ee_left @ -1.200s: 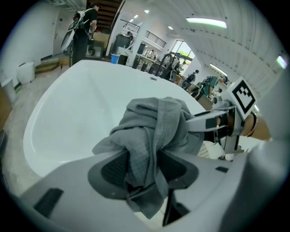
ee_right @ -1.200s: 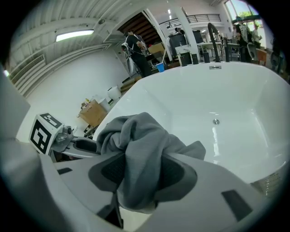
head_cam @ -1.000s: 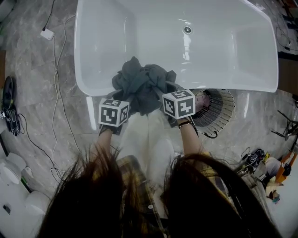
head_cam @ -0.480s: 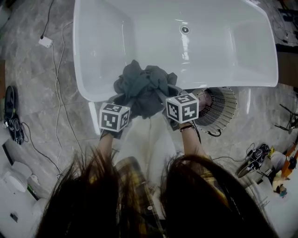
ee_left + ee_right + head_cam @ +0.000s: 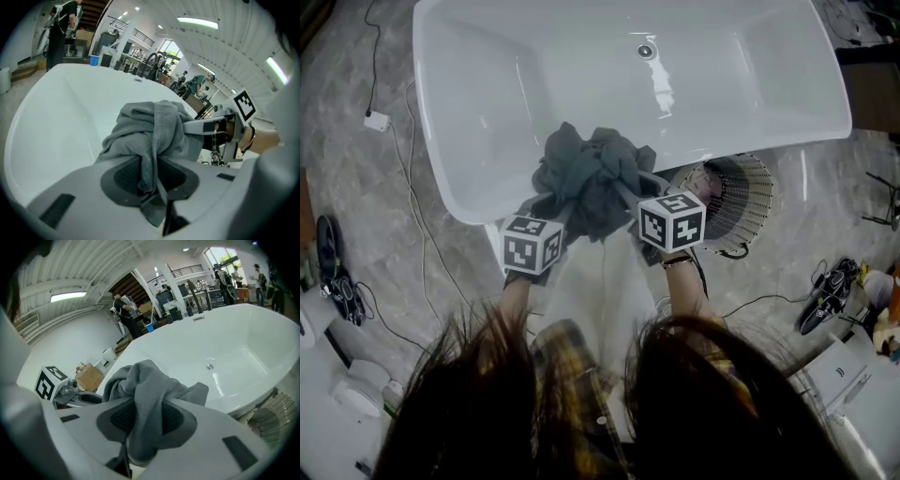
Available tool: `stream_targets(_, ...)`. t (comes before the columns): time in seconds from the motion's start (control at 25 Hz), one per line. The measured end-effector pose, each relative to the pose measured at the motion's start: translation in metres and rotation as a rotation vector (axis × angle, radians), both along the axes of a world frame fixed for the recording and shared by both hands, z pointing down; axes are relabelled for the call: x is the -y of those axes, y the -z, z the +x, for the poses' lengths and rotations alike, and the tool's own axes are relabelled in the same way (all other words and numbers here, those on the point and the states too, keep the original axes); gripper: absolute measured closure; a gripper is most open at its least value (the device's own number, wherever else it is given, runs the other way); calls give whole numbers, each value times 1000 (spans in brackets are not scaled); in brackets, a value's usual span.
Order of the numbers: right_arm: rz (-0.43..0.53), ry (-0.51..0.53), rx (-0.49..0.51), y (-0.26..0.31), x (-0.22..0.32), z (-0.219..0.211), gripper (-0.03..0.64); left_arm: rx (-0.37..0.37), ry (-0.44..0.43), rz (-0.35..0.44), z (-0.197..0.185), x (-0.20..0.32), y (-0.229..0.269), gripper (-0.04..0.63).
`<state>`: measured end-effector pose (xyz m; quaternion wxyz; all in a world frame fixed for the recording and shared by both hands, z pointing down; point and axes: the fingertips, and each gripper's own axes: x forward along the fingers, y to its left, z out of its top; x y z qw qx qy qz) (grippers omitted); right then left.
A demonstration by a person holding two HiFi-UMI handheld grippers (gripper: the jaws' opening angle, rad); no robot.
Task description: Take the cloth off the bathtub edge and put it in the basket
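Observation:
A dark grey cloth [image 5: 591,178] is bunched over the near rim of the white bathtub [image 5: 750,141]. My left gripper [image 5: 551,208] holds its left side; in the left gripper view a fold of the cloth [image 5: 154,126] is pinched between the pads of the left gripper [image 5: 150,174], whose jaws are still closing. My right gripper [image 5: 630,195] holds the right side; in the right gripper view the cloth [image 5: 145,380] fills the gap of the right gripper [image 5: 143,420]. The wire basket [image 5: 742,202] stands on the floor just right of the right gripper, beside the tub.
The tub's drain [image 5: 646,51] lies at the far side of the basin. Cables [image 5: 412,216] run over the marble floor at the left, and gear [image 5: 830,286] sits on the floor at the right. The person's legs are directly below the cloth.
The cloth has been gathered into a tighter bundle between both grippers. The camera has swung, so the tub and basket sit differently in the picture; the grippers stay at the tub's near rim.

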<state>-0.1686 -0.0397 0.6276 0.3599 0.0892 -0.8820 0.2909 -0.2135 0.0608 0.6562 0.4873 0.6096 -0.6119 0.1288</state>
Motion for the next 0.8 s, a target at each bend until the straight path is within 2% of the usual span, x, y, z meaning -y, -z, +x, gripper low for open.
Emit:
stream_targets(0.6, 50, -252, 84, 23, 91, 114, 505, 1, -248, 75, 99, 110, 22, 491)
stream_targets(0.8, 54, -366, 87, 32, 122, 173, 505, -10, -353, 87, 153, 150, 31, 491)
